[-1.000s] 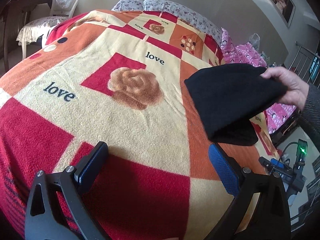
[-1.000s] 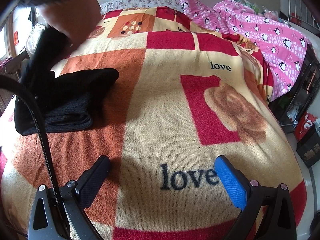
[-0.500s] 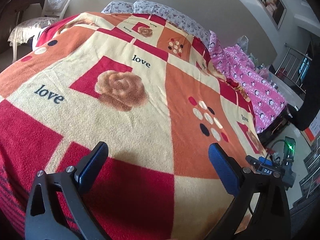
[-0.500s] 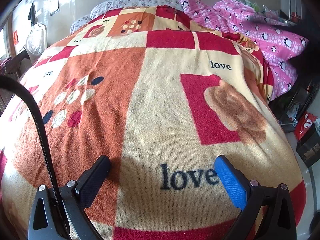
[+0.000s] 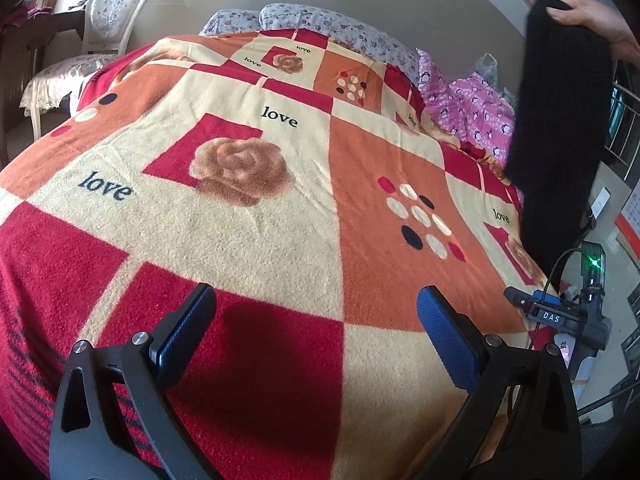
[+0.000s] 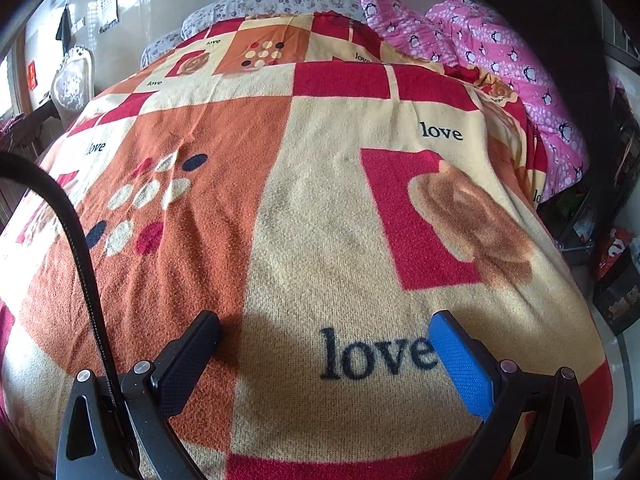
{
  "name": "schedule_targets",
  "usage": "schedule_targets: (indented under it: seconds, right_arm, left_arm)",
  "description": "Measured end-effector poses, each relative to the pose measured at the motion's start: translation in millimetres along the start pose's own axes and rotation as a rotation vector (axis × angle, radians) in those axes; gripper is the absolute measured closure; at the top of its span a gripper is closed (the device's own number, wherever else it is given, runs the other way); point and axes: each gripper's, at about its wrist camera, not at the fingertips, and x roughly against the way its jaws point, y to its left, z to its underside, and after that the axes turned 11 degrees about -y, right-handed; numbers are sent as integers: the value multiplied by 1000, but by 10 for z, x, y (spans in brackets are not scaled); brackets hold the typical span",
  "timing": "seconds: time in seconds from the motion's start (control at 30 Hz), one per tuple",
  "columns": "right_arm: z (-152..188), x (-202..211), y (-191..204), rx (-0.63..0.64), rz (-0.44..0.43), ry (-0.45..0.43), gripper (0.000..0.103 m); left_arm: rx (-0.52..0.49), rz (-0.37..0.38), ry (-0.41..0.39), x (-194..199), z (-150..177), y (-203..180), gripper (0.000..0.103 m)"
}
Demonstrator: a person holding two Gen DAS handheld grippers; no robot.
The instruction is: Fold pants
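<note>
Black knit pants [image 5: 556, 128] hang in the air at the far right of the left wrist view, held at the top by a person's bare hand [image 5: 592, 20]. They dangle beside the bed's right edge, off the blanket. In the right wrist view a dark blurred mass [image 6: 560, 40] at the upper right may be the same pants. My left gripper [image 5: 316, 316] hovers open over the near end of the blanket, nothing between its fingers. My right gripper [image 6: 326, 336] is likewise open and empty, low over the "love" print.
A red, orange and cream blanket [image 5: 280, 208] covers the bed. A pink penguin quilt [image 5: 472, 116] lies bunched at the far right. A white chair [image 5: 104, 36] stands at the back left. A black device [image 5: 568, 312] with a green light sits off the bed's right corner.
A second ago the hand held the folded pants on the blanket. It lifted them off the bed, and now they hang unfolded at the right. Both grippers stayed open, almost still.
</note>
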Motion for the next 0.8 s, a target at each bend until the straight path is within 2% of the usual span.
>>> schedule_targets:
  seconds: [0.17,0.4,0.8]
  right_arm:
    - [6,6,-11,0,-1,1,0]
    - [17,9,-20,-1,-1,-5,0]
    - [17,14,-11,0,-2,-7,0]
  left_arm:
    - [59,0,-55,98,-21,122,2]
    - [118,-3,-35,66,-48,240,2]
    - [138,17,-25,43,-55,260,2]
